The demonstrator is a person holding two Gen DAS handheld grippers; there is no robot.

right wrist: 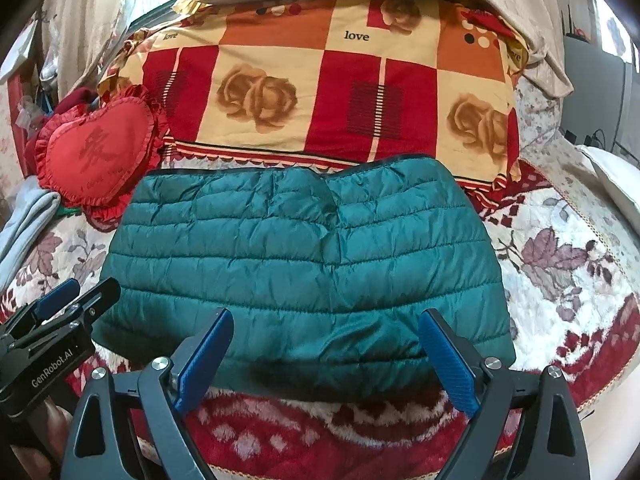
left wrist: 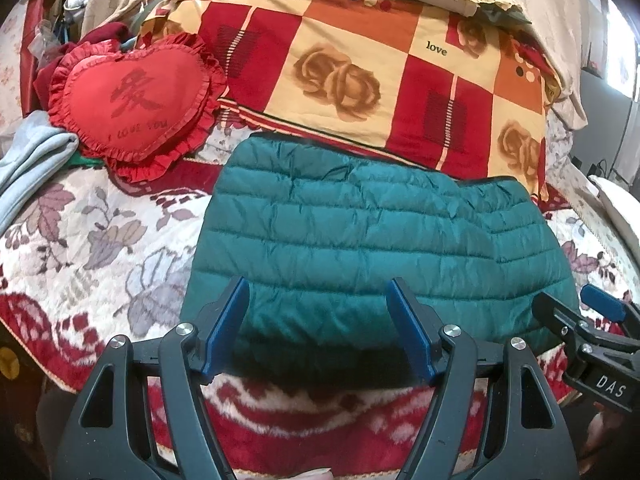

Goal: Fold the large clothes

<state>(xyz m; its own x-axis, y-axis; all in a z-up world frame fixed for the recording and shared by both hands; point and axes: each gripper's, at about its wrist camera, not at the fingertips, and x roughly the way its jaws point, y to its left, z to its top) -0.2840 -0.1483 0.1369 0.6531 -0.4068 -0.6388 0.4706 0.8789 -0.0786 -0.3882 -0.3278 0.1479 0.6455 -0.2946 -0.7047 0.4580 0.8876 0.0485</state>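
One teal quilted puffer jacket [right wrist: 304,264] lies on the bed as a compact, roughly rectangular bundle, its near edge just ahead of both grippers and its far edge touching the foot of a checked rose-print quilt [right wrist: 320,92]. Judging by that tidy shape — no sleeves or hood showing loose — the folding of this garment looks essentially finished; what may remain is a last smoothing or setting it aside, though nothing here says which.

Both tools are empty. On the left gripper [left wrist: 320,320] the blue pads stand well apart with only the jacket's edge visible beyond them, nothing pinched; on the right gripper [right wrist: 324,354] the jaws are spread wider still and likewise clear of the fabric.

Under the jacket is a fleecy red-and-white floral blanket [right wrist: 560,264]. To the left sits a red heart-shaped frilled cushion [left wrist: 136,100], and a pale grey garment [left wrist: 32,160] trails at the far left edge (possibly next in line).

Readable writing: "love" repeated on the quilt, "I LOVE YOU" beneath a large character on the cushion, "DAS" on the right tool's body in the left view, and "GenRobot.AI" on the left tool in the right view.
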